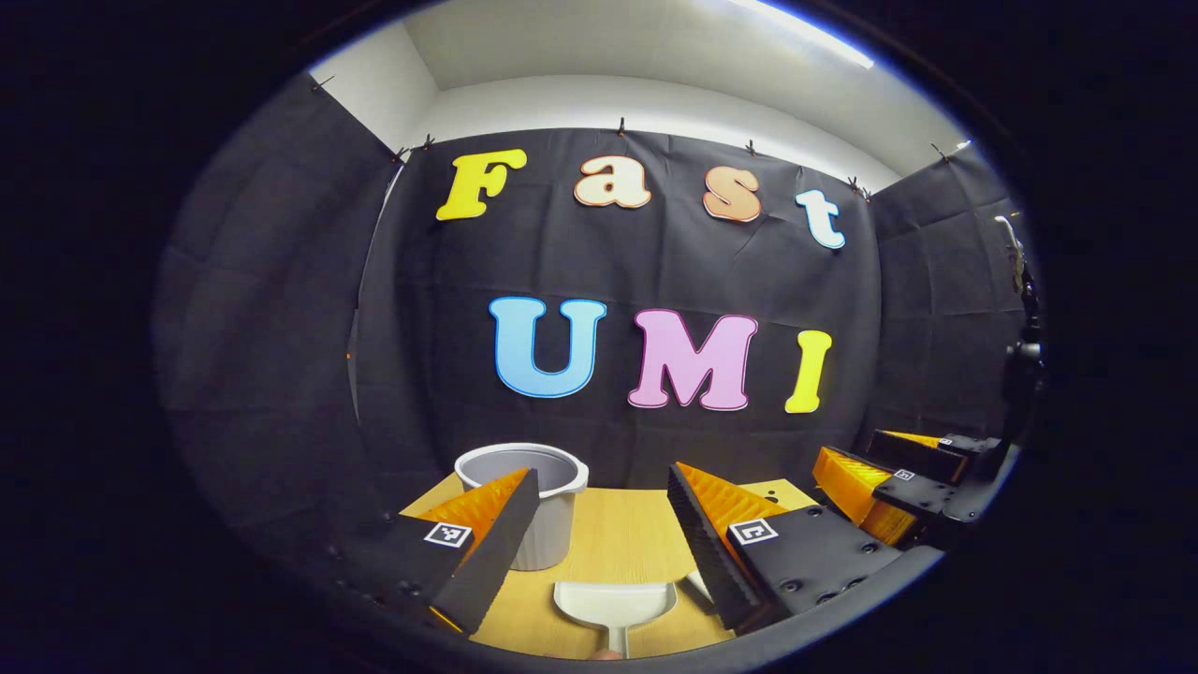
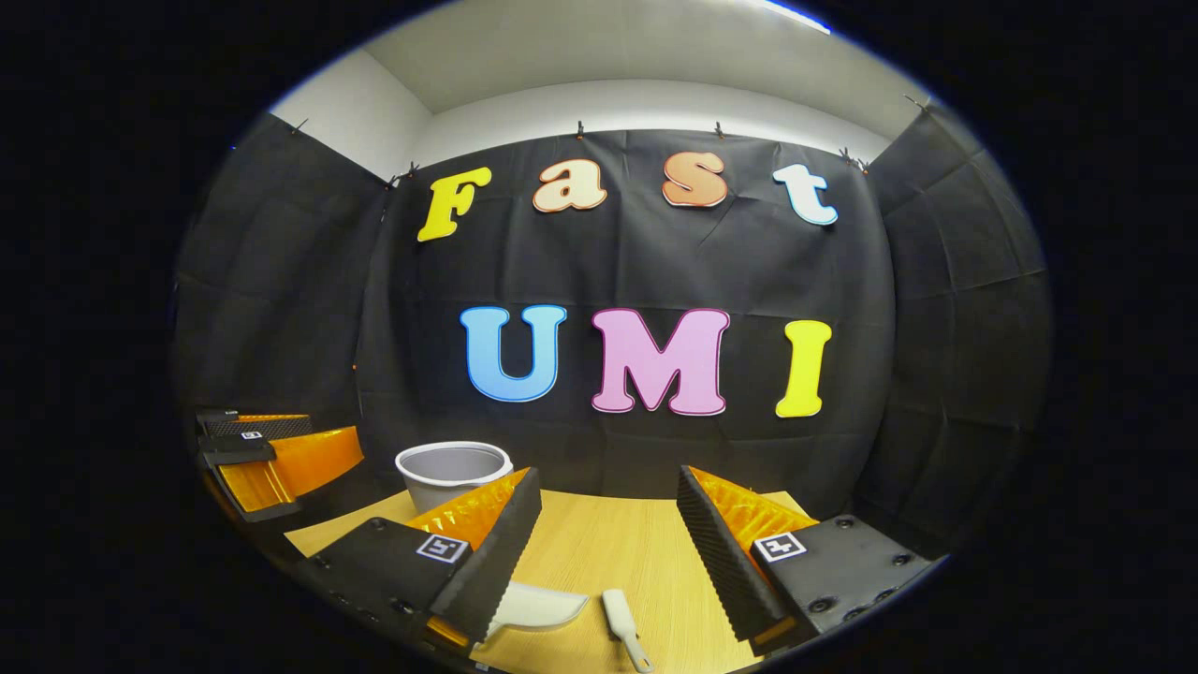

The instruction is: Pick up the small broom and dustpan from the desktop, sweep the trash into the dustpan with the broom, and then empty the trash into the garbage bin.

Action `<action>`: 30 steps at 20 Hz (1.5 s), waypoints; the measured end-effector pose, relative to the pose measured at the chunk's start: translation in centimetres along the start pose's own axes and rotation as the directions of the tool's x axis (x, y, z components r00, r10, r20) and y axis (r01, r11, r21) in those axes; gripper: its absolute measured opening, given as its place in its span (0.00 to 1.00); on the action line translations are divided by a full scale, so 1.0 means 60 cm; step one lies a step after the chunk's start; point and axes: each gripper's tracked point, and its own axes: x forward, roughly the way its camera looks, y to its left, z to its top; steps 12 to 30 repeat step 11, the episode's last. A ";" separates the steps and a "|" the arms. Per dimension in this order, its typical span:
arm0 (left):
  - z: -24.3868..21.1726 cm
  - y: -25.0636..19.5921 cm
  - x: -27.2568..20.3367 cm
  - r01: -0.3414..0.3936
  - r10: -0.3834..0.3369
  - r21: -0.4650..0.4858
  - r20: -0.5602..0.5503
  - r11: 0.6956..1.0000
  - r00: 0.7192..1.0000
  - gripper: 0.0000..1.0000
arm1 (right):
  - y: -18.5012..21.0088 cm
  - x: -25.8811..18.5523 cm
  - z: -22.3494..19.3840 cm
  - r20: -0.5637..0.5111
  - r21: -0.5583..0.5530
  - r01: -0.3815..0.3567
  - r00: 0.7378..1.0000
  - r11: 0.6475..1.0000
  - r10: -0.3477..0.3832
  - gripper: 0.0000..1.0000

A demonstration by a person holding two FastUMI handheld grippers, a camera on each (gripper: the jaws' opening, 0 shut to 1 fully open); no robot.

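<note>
Grippers apart: your left gripper and right gripper hover empty above the desk; dustpan and broom lie below, garbage bin stands behind them

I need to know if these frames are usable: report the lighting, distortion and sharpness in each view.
Left gripper view: even light, a bright ceiling strip with glare at top, strong fisheye bending at the edges, dustpan and garbage bin sharp. Right gripper view: same even light, walls curved, broom and wooden desktop sharp, soft shadows only.
</note>
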 end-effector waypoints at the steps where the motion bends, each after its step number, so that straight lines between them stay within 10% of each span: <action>1: 0.000 0.000 -0.002 -0.001 0.001 0.006 -0.006 1.000 1.000 0.83 | 0.002 0.000 -0.004 -0.007 0.004 -0.005 1.000 1.000 0.005 0.95; 30: 0.004 0.006 -0.022 -0.036 0.036 0.020 -0.001 0.999 0.999 0.82 | 0.044 0.019 -0.023 -0.083 0.009 -0.081 0.993 0.997 0.081 0.86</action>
